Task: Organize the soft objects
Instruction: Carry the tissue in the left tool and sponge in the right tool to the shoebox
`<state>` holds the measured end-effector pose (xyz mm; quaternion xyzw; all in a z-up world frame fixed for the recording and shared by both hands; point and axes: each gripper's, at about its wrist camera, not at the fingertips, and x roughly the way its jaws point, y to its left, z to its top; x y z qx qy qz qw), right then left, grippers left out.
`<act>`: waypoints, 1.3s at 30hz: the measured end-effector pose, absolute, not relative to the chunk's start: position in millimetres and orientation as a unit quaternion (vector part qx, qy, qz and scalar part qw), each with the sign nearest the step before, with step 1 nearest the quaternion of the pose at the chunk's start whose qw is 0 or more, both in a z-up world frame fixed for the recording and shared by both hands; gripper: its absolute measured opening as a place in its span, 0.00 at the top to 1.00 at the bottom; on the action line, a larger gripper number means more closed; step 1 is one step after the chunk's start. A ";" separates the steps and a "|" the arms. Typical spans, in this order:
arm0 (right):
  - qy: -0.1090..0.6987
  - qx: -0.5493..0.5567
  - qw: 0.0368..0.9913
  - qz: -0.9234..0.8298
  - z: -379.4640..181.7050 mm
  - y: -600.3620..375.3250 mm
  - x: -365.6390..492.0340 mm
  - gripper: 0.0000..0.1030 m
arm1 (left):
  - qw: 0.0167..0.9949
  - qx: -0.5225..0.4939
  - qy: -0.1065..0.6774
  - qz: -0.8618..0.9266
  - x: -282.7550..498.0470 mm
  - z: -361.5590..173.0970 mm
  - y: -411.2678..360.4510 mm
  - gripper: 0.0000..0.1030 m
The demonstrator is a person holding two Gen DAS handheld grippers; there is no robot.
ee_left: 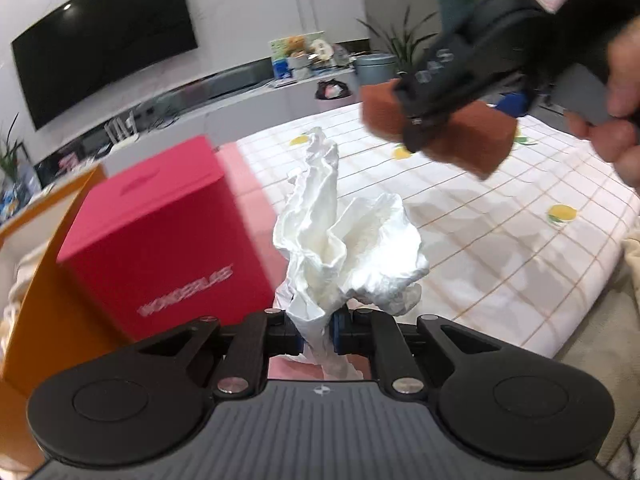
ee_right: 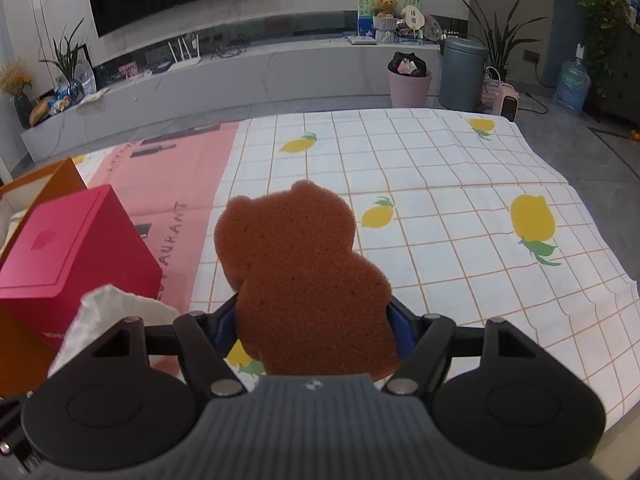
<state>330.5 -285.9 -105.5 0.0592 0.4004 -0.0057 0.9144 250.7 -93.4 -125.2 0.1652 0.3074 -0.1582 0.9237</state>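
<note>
Right wrist view: a lemon-print cloth (ee_right: 440, 184) fills the middle, a red box (ee_right: 76, 256) sits lower left, and the right claw (ee_right: 316, 320) clamps a brown bear sponge (ee_right: 300, 272) at centre. Left wrist view: the left claw (ee_left: 316, 334) pinches white tissue (ee_left: 344, 240) at centre.

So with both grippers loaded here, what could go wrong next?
The left gripper pinches only the bottom of the crumpled tissue, which could tear or slip. The right gripper holds the bear-shaped sponge in the air close above the tissue, so the two could collide near the red box.
</note>
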 end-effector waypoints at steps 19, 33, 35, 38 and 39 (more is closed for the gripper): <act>0.430 0.132 0.885 -0.117 -143.1 -347.3 411.6 0.31 | 0.897 0.191 0.377 -0.133 391.7 -80.1 -175.5 0.87; 0.401 0.149 0.892 -0.147 -81.5 -241.4 521.9 0.31 | 0.920 0.137 0.366 0.034 480.6 -23.6 -42.2 0.87; 0.382 0.139 0.905 -0.125 -67.7 -206.5 522.1 0.31 | 0.922 0.122 0.363 0.053 474.4 -14.5 -11.1 0.87; 0.389 0.152 0.906 -0.066 -53.4 -161.3 522.4 0.31 | 0.929 0.108 0.348 0.072 454.9 -0.9 34.3 0.87; 0.391 0.159 0.905 -0.050 -49.1 -147.4 520.3 0.31 | 0.930 0.113 0.340 0.080 451.3 4.8 43.7 0.87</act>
